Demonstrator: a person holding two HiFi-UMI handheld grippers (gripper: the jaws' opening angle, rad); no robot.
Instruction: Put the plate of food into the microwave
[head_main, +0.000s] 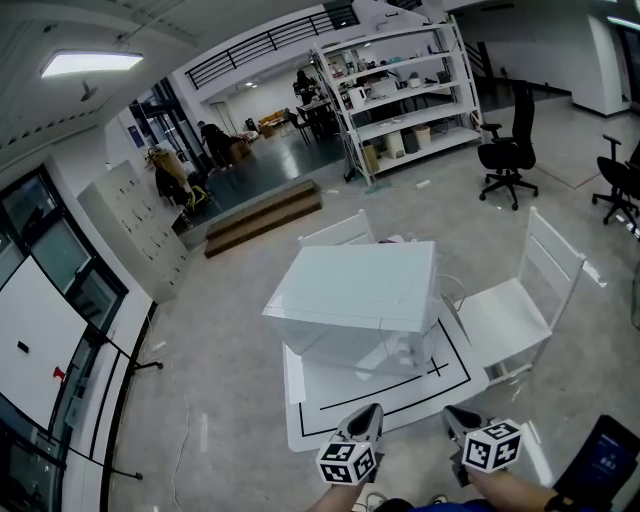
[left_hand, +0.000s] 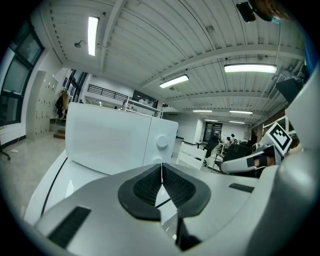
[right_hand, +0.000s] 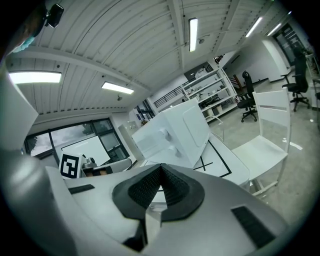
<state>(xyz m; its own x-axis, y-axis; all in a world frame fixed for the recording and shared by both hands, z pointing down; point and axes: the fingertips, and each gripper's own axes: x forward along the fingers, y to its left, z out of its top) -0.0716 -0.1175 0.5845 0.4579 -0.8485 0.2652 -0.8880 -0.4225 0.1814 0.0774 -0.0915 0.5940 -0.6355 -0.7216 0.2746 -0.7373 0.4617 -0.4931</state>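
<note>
A white microwave (head_main: 355, 285) stands on a white table (head_main: 330, 400) marked with black tape lines. In the left gripper view the microwave (left_hand: 115, 137) shows its door closed and two knobs (left_hand: 161, 142) at its right side. It also shows in the right gripper view (right_hand: 172, 132). No plate of food is in any view. My left gripper (head_main: 368, 412) hovers by the table's near edge, its jaws shut with nothing between them (left_hand: 161, 167). My right gripper (head_main: 458, 415) is beside it, also shut and holding nothing (right_hand: 161, 167).
A white chair (head_main: 515, 310) stands right of the table, and another chair (head_main: 340, 232) behind it. A dark device with a screen (head_main: 605, 460) is at the lower right. Shelves (head_main: 400, 90) and black office chairs (head_main: 508, 150) stand far back.
</note>
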